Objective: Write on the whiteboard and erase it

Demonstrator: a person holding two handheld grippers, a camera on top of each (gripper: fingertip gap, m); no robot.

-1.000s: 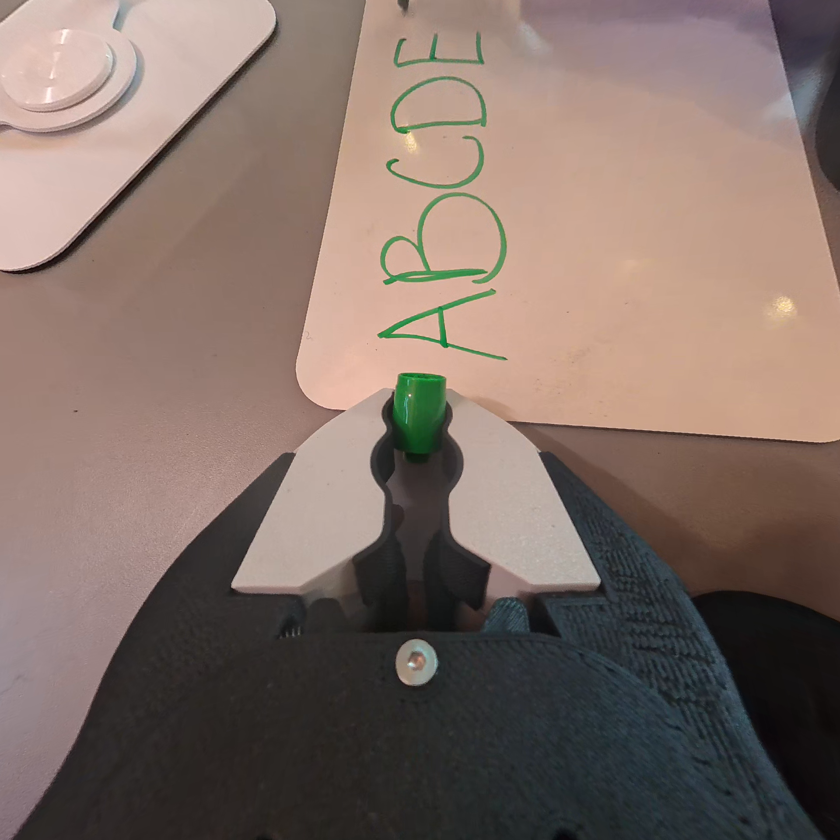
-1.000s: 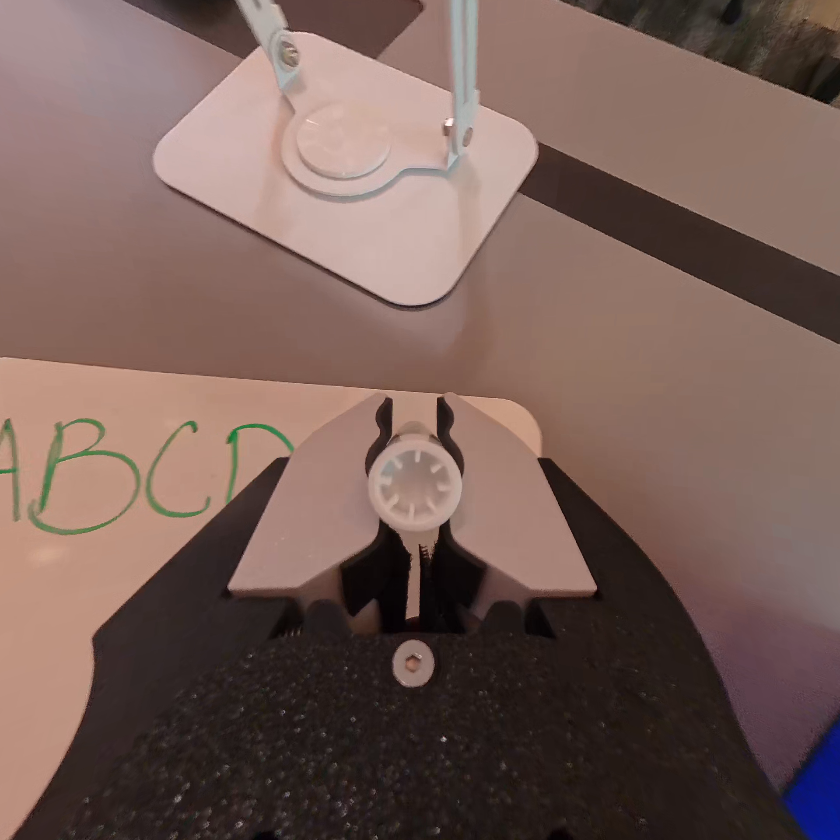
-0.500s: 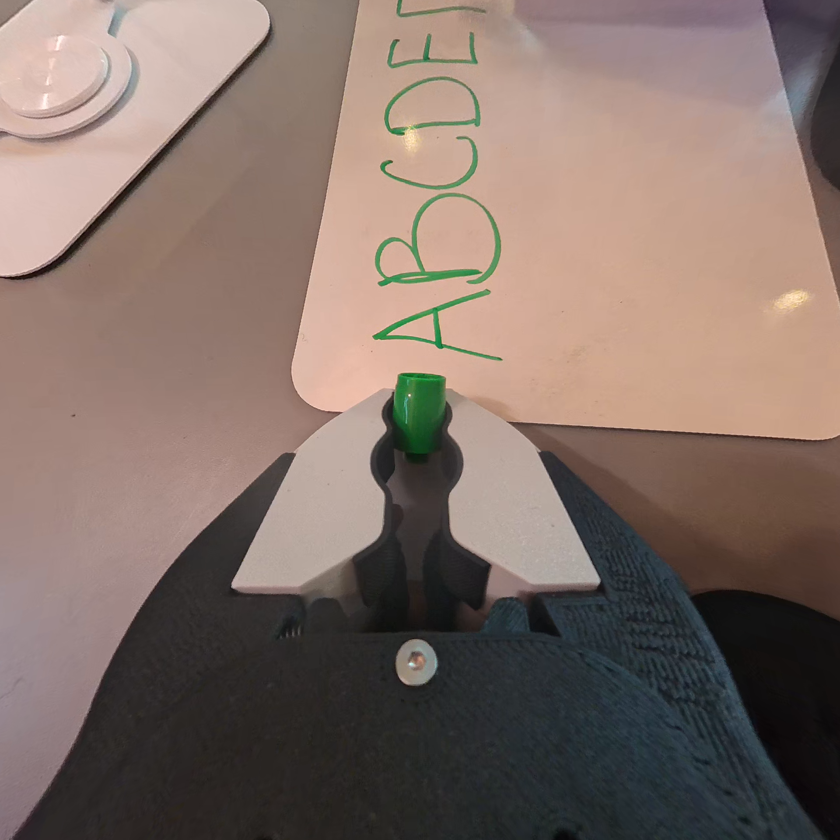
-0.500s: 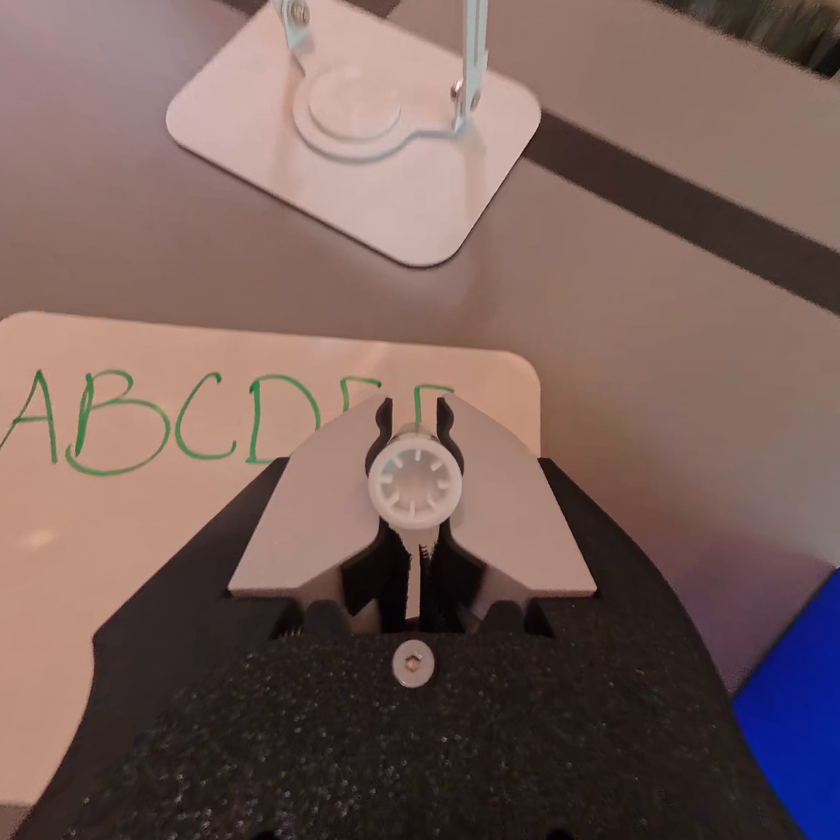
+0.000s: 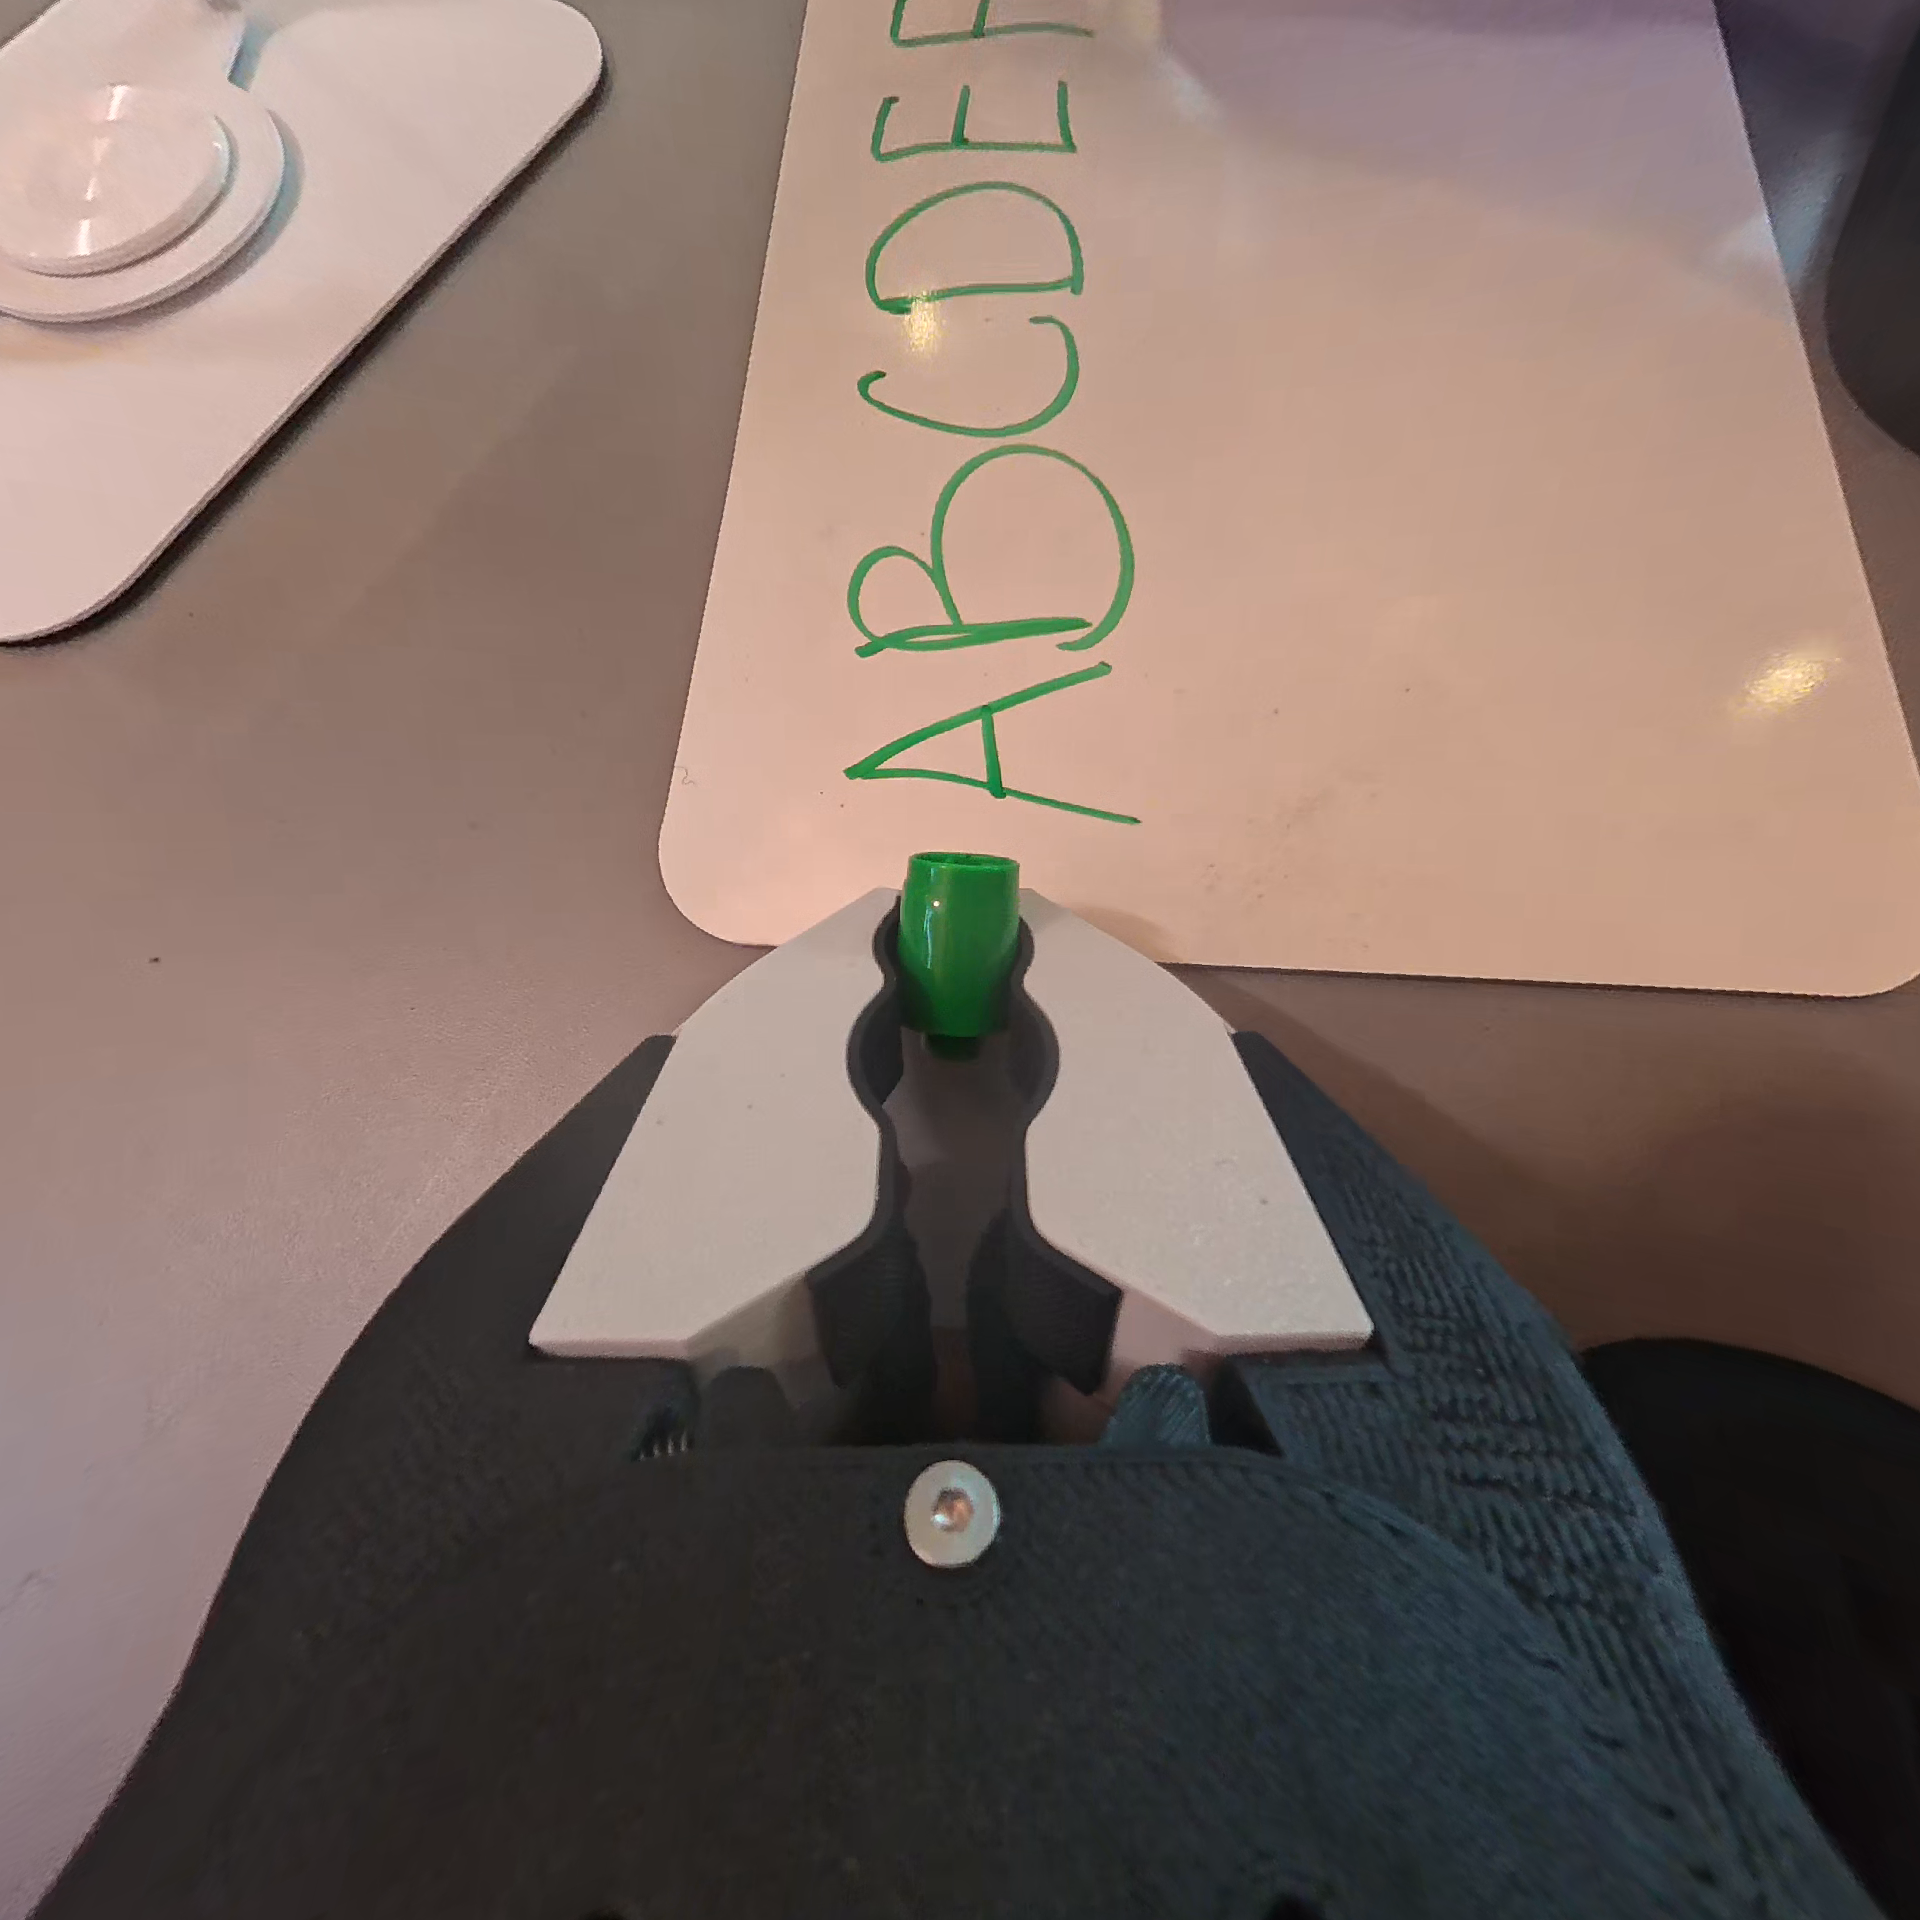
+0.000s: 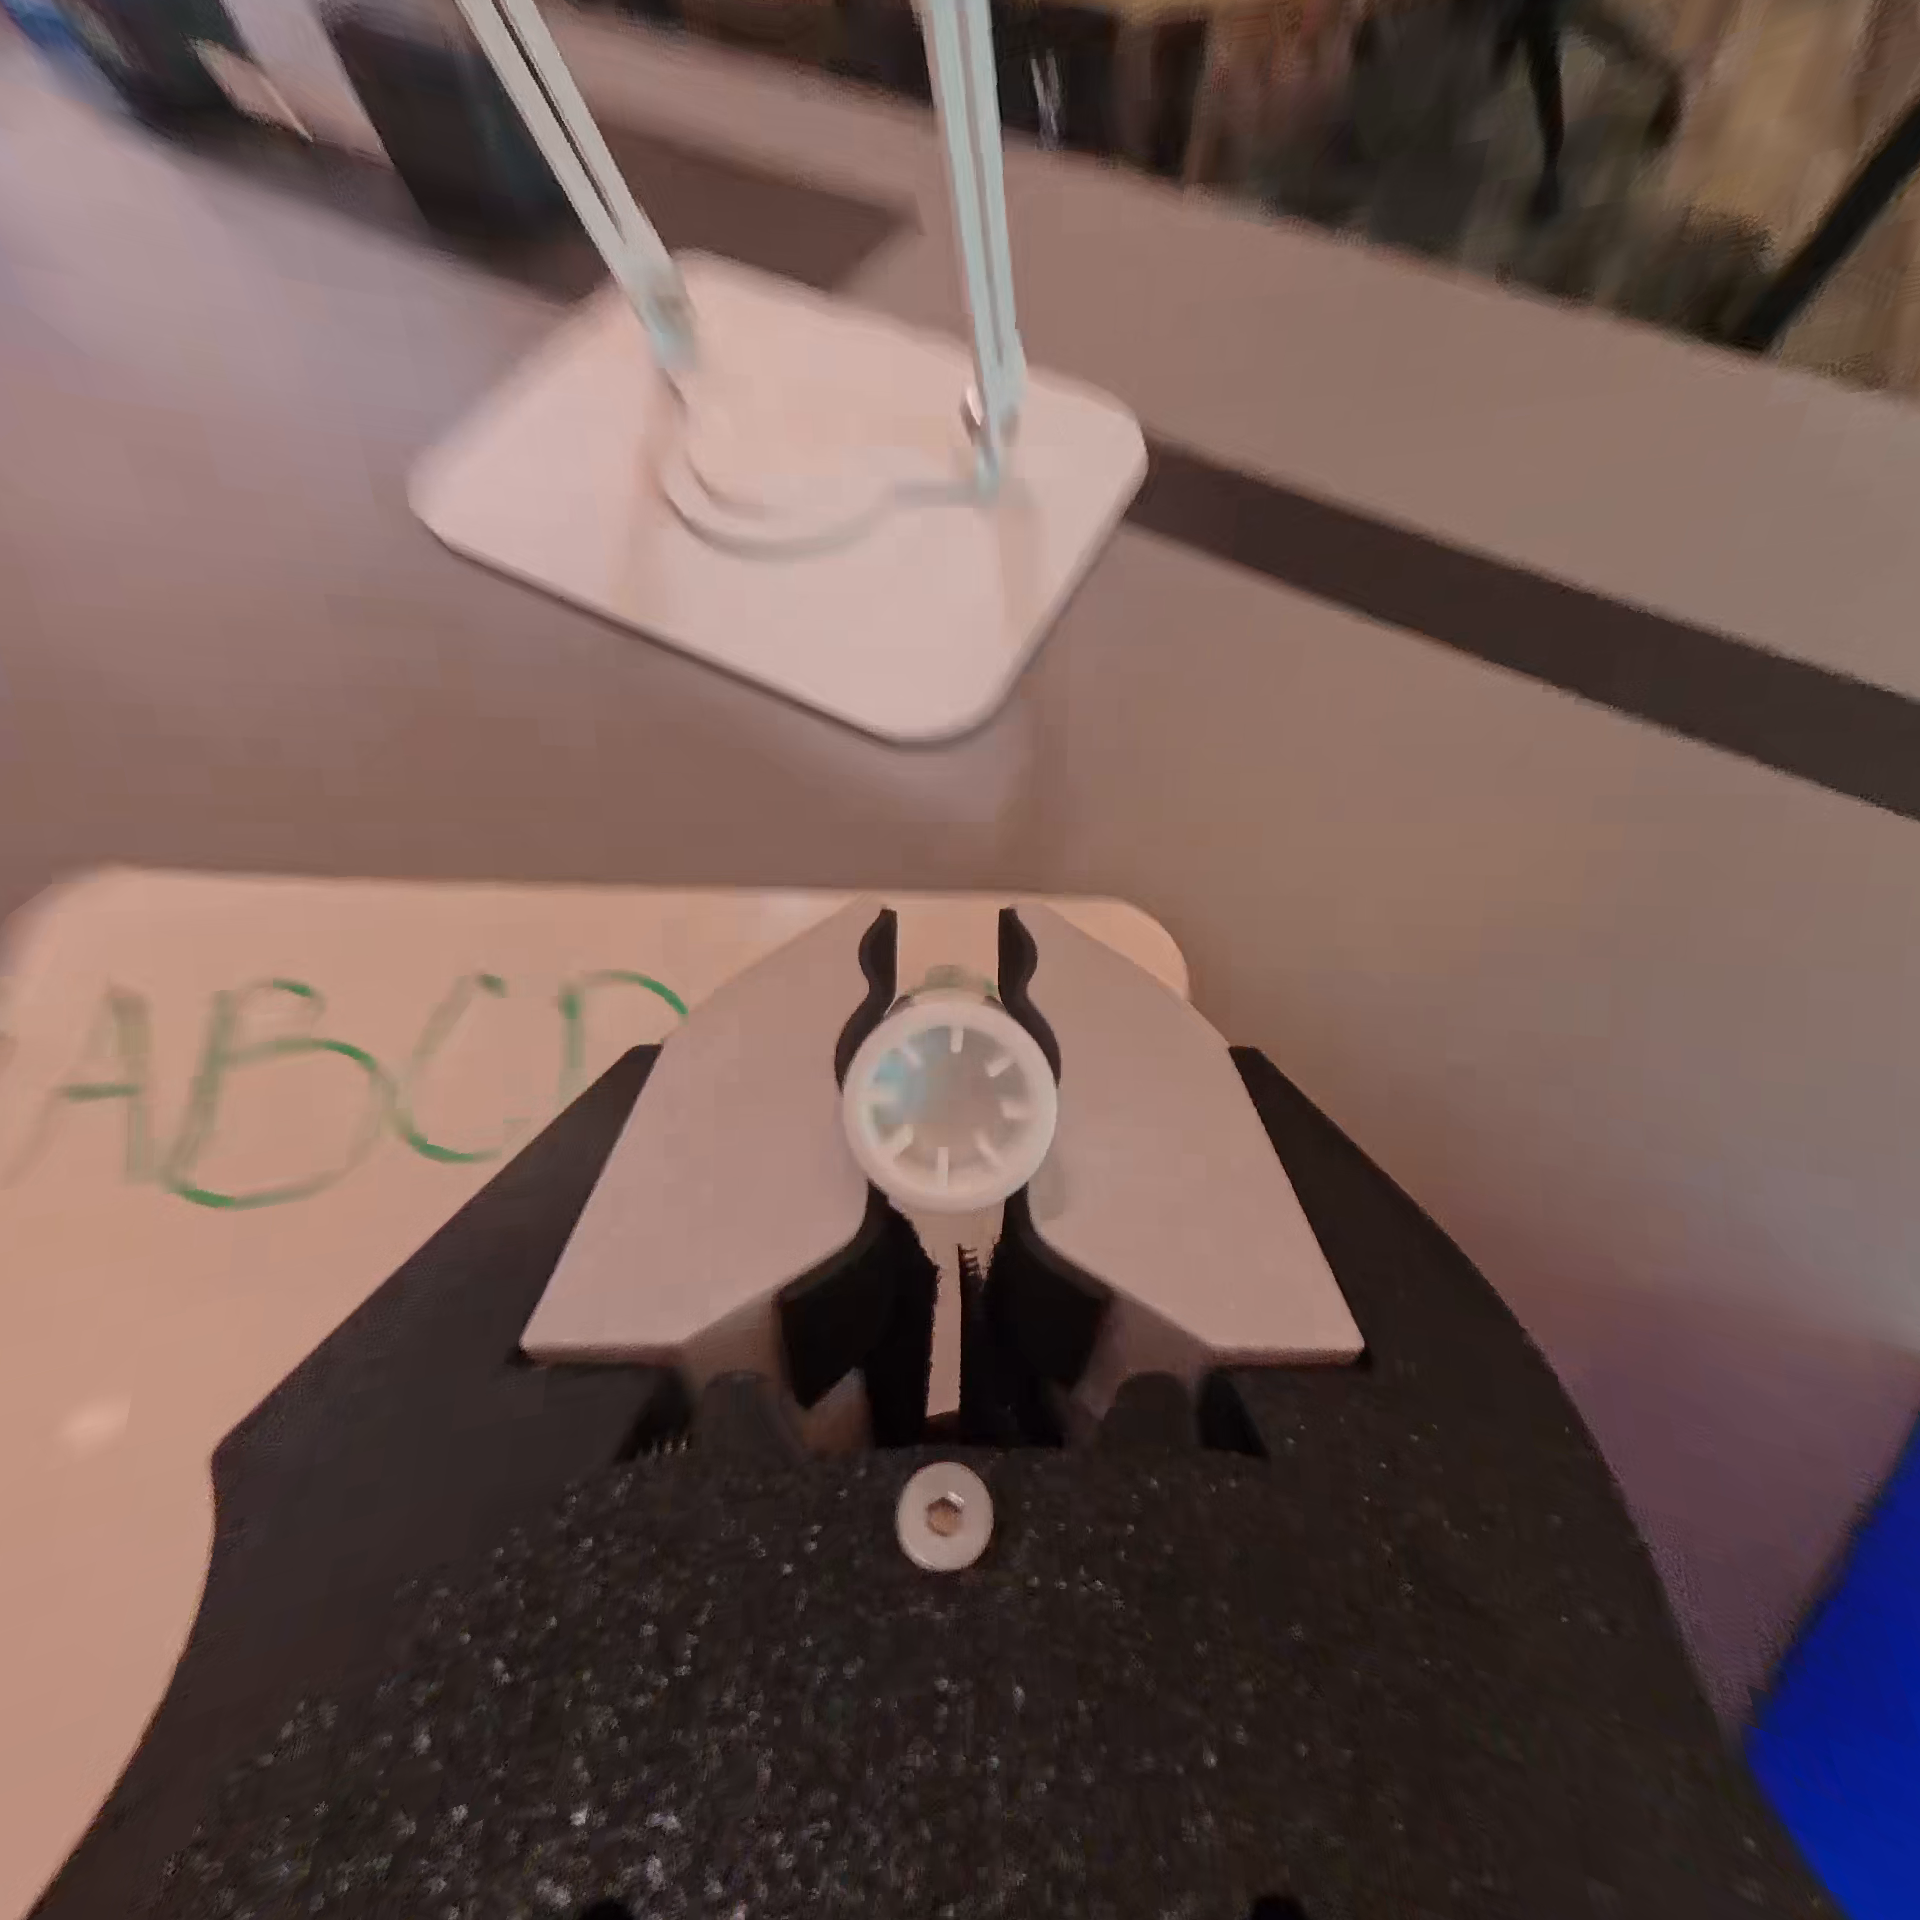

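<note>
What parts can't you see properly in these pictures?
- Left wrist view: the far end of the green writing on the whiteboard is cut off by the top edge.
- Left wrist view: the green cap in the left gripper hides its lower end between the fingers.
- Right wrist view: the marker tip is hidden behind the right gripper; motion blur smears the stand.

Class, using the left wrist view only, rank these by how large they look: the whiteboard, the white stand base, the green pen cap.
1. whiteboard, largest.
2. white stand base, cut off by the frame edge, so its full size is unsure.
3. green pen cap, smallest, though nearest the camera.
</note>
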